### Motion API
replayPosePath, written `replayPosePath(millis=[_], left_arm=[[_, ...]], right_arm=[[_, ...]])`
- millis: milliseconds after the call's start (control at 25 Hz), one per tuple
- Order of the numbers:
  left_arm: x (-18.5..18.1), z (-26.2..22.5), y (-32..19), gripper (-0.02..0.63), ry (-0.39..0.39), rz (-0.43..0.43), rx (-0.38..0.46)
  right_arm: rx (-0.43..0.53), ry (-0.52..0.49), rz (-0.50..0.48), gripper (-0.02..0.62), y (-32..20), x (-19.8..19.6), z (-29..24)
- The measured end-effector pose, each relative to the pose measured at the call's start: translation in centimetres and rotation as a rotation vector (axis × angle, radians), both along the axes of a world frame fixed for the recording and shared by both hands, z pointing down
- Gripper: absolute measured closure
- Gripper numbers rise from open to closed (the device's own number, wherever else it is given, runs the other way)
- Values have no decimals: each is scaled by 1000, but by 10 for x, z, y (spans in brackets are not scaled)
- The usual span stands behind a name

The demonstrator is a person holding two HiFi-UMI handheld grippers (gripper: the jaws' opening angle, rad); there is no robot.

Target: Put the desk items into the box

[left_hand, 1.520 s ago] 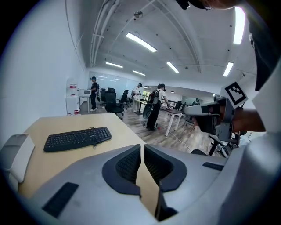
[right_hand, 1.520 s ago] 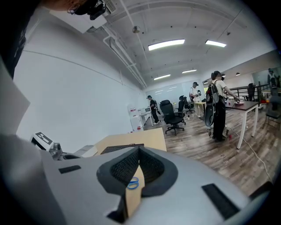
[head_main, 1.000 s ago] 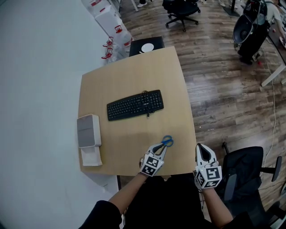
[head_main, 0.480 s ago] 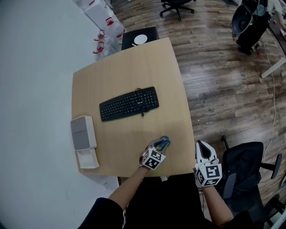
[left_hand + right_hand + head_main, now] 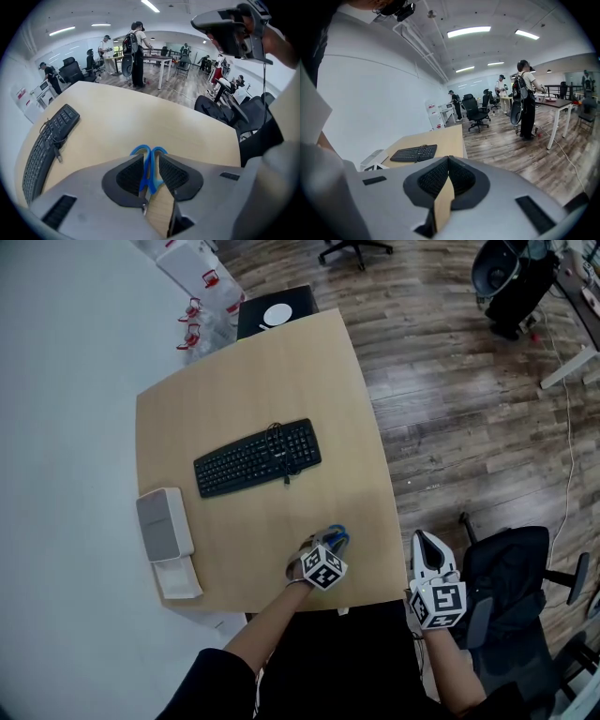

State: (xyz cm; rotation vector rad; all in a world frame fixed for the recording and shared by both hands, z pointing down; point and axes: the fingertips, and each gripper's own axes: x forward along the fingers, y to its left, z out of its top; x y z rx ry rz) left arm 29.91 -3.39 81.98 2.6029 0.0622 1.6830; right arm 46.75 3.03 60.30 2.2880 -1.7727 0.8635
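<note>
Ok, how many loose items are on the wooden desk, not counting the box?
2. A black computer keyboard lies in the middle of the wooden desk; blue-handled scissors are near its front edge, clamped in the left gripper. Small items under the gripper may be hidden.

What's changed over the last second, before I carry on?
The left gripper moved forward over the blue scissors and shut on their handles; a second ago its jaws were open. The right gripper stays shut off the desk edge. The keyboard and box have not moved.
</note>
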Motion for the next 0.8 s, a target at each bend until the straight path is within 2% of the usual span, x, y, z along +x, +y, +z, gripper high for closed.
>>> replayPosePath(millis=[360, 600, 800], left_arm=[[6, 10, -1, 523, -62, -3, -55], [7, 10, -5, 511, -68, -23, -95], [4, 9, -6, 528, -56, -20, -118]], right_arm=[[11, -23, 15, 535, -6, 2, -3], [13, -14, 46, 535, -2, 10, -3], [11, -28, 57, 535, 8, 11, 1]])
